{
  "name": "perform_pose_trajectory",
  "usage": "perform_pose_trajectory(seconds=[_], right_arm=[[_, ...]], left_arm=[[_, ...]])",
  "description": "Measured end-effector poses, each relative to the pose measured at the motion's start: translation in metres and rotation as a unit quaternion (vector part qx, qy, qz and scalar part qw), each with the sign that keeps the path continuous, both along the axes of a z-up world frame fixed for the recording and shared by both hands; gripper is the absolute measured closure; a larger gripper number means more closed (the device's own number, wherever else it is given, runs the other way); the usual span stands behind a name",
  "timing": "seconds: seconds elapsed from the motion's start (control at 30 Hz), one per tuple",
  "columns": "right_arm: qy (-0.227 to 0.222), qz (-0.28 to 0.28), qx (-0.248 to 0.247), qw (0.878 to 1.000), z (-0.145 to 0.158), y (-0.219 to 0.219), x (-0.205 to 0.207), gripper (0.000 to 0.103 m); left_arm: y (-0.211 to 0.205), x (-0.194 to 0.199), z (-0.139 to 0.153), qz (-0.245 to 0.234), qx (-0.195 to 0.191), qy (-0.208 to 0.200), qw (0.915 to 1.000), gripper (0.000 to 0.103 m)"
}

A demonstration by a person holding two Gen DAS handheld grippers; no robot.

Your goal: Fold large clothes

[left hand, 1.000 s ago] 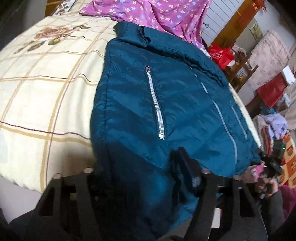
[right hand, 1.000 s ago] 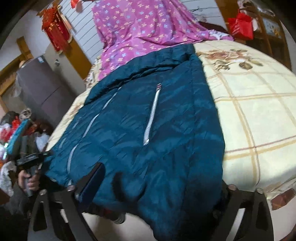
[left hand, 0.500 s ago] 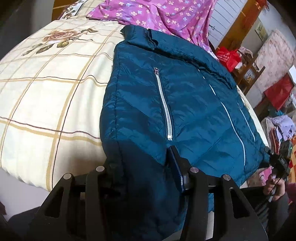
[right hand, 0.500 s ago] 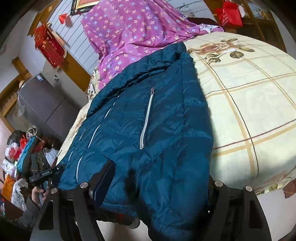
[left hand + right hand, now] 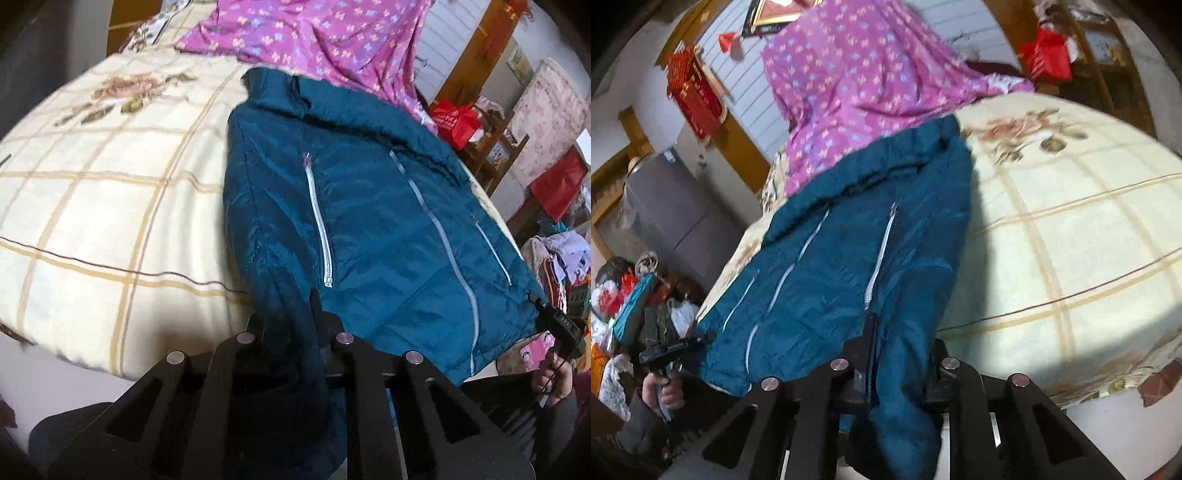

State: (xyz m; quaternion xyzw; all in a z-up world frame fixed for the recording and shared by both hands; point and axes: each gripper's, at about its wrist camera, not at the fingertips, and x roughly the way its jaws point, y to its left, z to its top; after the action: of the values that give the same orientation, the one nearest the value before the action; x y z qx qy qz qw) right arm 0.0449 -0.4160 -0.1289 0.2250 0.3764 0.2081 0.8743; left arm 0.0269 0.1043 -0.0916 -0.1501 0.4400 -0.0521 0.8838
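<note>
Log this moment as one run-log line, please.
step: hem grasp | left gripper: shut on teal jacket hem | right gripper: shut on same hem | jacket: flat on bed, zipped front up

jacket (image 5: 373, 221): slick, faintly shiny quilted cloth | zips (image 5: 319, 225): bright metal teeth | bedspread (image 5: 110, 206): soft matt checked cloth | quilt (image 5: 325, 33): matt flowered cotton (creased) | my fingers (image 5: 866, 354): matt black plastic, steel pins
</note>
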Motion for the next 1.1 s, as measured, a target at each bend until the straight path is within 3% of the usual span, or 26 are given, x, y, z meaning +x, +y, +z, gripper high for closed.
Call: perform_pose_trajectory(seconds=[0.1, 0.3, 0.4, 0.6, 0.7, 0.77, 0.8, 1.1], right_arm=[[-0.009, -0.036, -0.009, 0.999, 0.013, -0.008, -0.019, 0.088], [-0.032, -0.021, -0.026, 0.999, 0.033, 0.0, -0.046, 0.088], [-0.015, -0.012, -0.017, 1.0, 0.029, 0.002, -0.052, 0.088], [0.071, 0.01, 0.011, 0.997, -0.009, 0.009, -0.037, 0.088], [0.096, -0.009, 0.016, 0.995, -0.022, 0.006, -0.033, 0.077], [0.112, -0.021, 0.015, 0.993, -0.029, 0.004, -0.031, 0.036], [0.115, -0.027, 0.011, 0.993, -0.032, 0.003, -0.032, 0.03], [0.158, -0.002, 0.033, 0.987, -0.06, 0.011, -0.024, 0.03]], left_arm=[[0.004, -0.012, 0.012, 0.0, -0.006, -0.016, 0.9998, 0.093], [0.015, -0.034, 0.02, 0.008, -0.018, -0.026, 0.9995, 0.093], [0.022, -0.037, 0.016, 0.016, -0.032, -0.021, 0.9992, 0.093], [0.021, -0.031, 0.004, 0.011, -0.018, -0.005, 0.9998, 0.093], [0.026, -0.031, -0.002, 0.014, -0.029, 0.0, 0.9995, 0.093], [0.025, -0.032, -0.005, 0.013, -0.026, 0.004, 0.9996, 0.093], [0.024, -0.031, -0.006, 0.013, -0.024, 0.007, 0.9996, 0.092], [0.023, -0.031, -0.013, 0.01, -0.011, 0.023, 0.9996, 0.09]])
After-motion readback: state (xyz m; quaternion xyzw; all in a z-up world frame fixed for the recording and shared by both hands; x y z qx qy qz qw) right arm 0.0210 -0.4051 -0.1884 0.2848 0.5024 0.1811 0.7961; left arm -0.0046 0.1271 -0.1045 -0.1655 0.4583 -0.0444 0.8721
